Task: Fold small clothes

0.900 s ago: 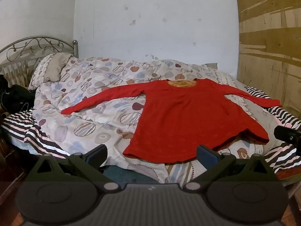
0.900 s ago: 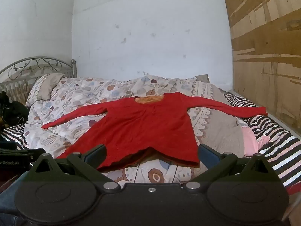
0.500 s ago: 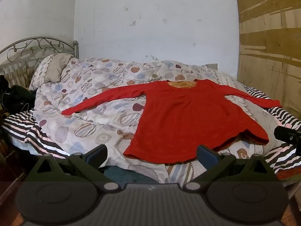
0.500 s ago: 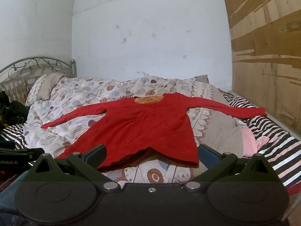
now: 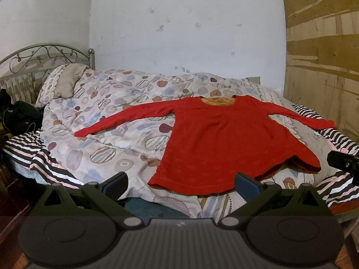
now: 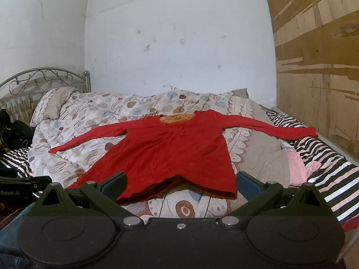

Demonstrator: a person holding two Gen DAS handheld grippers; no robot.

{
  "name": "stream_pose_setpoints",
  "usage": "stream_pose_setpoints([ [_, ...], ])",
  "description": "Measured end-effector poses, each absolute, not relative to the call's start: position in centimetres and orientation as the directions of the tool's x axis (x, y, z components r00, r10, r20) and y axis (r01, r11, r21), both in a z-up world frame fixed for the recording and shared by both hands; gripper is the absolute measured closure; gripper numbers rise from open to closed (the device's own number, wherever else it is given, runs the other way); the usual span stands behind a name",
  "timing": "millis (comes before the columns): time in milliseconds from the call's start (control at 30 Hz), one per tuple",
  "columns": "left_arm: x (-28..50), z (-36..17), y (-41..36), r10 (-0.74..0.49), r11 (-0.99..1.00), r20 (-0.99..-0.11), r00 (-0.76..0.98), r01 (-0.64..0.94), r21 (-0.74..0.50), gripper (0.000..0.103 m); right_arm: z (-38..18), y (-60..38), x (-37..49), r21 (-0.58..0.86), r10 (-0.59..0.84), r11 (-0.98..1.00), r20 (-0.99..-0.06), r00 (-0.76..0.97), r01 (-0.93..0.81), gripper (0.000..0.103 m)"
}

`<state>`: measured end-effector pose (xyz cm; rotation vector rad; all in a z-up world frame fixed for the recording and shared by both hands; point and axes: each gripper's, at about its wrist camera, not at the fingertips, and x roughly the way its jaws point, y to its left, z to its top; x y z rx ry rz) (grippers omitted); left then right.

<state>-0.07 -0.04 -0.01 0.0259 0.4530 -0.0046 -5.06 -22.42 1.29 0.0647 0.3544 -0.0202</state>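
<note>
Both hand-held grippers, left hand-held gripper [image 5: 180, 185] and right hand-held gripper [image 6: 180, 185], are hanging wide open and empty near the red top [image 5: 224, 143], which is lying flat, probably soft, light and limp, best pinched at a sleeve cuff.

Matt knit red top [image 5: 224, 139] on quilted cloth duvet [image 5: 107, 121]; wrought-metal headboard [image 5: 44, 56].
</note>
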Motion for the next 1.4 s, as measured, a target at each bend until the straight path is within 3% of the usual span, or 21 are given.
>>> stream_pose_setpoints([
  [1400,-0.52,0.44,0.7,-0.003,1.0,-0.441,0.897,0.011,0.016,0.0,0.81,-22.74,-4.94,0.068,-0.007,0.997,-0.359,0.933,0.033,0.0],
])
